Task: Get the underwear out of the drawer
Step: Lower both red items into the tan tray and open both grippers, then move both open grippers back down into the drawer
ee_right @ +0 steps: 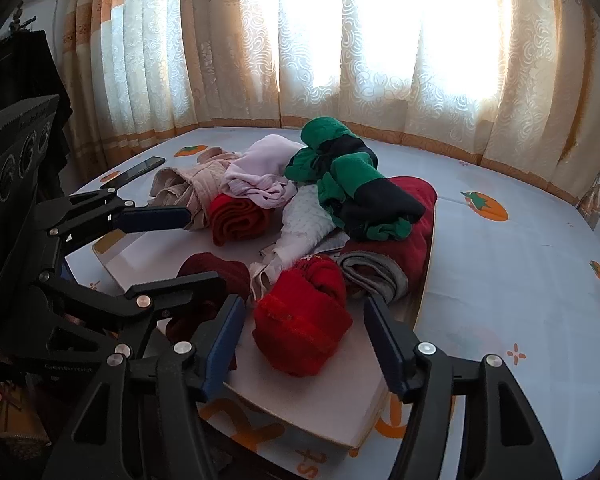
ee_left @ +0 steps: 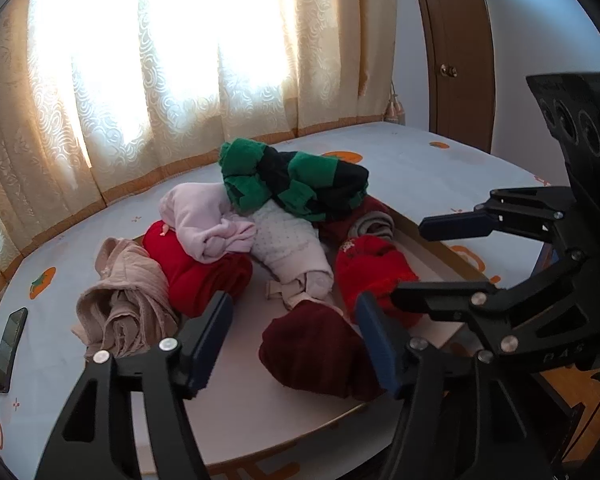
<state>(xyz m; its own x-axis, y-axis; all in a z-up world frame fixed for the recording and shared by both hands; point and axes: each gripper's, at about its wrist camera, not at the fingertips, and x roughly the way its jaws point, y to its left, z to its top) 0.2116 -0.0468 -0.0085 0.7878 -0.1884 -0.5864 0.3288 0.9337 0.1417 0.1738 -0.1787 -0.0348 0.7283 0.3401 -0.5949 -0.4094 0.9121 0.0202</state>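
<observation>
A shallow white drawer tray point(ee_left: 260, 400) point(ee_right: 332, 408) lies on a bed and holds a heap of rolled clothes. In it are a dark maroon roll point(ee_left: 316, 352) point(ee_right: 216, 272), a bright red roll point(ee_left: 372, 268) point(ee_right: 300, 332), another red roll point(ee_left: 196, 272) point(ee_right: 236, 220), a beige piece point(ee_left: 124, 300), pale pink pieces point(ee_left: 208, 220) and a green-and-black striped piece point(ee_left: 296, 180) point(ee_right: 352, 184) on top. My left gripper point(ee_left: 296, 340) is open and empty, just before the maroon roll. My right gripper point(ee_right: 304, 344) is open and empty around the near bright red roll, and also shows in the left wrist view point(ee_left: 404, 264).
The bed sheet point(ee_left: 420, 168) is pale blue with orange fruit prints. A black phone point(ee_left: 10, 350) point(ee_right: 134, 172) lies on it left of the tray. Sunlit curtains point(ee_right: 340, 60) hang behind. A brown wooden door point(ee_left: 456, 48) stands at the far right.
</observation>
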